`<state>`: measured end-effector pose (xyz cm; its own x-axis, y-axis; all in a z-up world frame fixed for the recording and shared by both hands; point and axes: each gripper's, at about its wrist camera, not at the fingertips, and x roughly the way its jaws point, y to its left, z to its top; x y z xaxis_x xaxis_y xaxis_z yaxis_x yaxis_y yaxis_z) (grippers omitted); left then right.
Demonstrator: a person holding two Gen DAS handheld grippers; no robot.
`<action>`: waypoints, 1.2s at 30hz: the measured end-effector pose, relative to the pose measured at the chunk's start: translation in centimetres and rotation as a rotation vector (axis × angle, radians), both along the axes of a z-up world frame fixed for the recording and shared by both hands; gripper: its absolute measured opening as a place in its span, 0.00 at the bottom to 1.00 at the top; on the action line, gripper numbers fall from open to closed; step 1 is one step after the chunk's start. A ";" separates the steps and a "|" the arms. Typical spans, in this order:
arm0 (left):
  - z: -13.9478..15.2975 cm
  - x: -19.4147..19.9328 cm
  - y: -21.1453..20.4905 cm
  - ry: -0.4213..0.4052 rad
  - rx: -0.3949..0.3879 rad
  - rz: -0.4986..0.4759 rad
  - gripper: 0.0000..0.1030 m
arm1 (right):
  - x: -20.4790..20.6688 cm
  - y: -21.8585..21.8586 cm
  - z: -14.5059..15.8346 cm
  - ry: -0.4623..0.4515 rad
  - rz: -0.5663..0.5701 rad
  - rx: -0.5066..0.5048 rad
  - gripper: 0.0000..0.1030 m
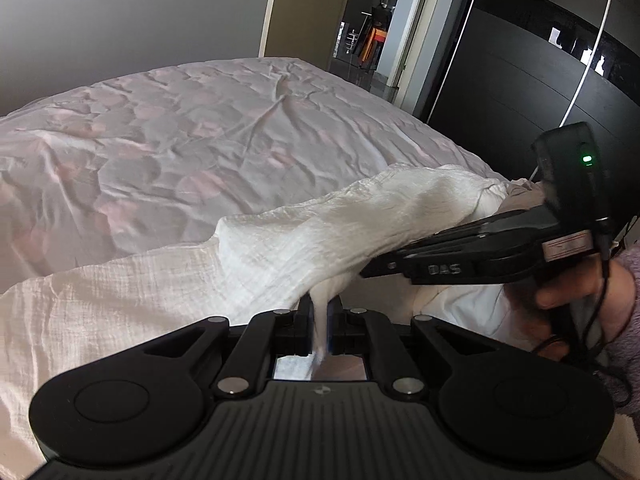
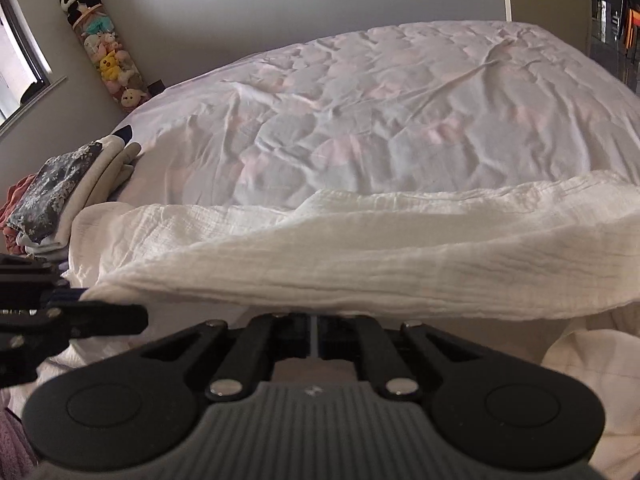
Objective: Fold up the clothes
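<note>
A: What surrounds us?

B: One bed [image 2: 400, 120] under a pale quilt, one stack of folded clothes [image 2: 68, 200] at its left edge, one tube of plush toys [image 2: 106, 52] in the corner.

A: And the white garment [image 2: 360, 256]?

B: It lies along the bed's near edge. Our left gripper [image 1: 319, 312] is clamped on a pinch of it; our right gripper [image 2: 316, 332] is closed at its hem, which hides the fingertips.
</note>
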<state>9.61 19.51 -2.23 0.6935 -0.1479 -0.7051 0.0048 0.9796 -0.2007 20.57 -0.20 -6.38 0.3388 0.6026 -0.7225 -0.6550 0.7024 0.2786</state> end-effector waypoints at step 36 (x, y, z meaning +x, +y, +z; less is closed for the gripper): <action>-4.7 -14.3 4.0 0.230 -0.067 -0.084 0.15 | -2.8 -5.2 0.9 0.130 -0.007 -0.248 0.47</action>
<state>-4.70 23.48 -6.95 0.4990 -0.2499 -0.8298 0.0317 0.9621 -0.2707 17.80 -5.43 -5.44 0.2369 0.3996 -0.8855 -0.6199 0.7640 0.1789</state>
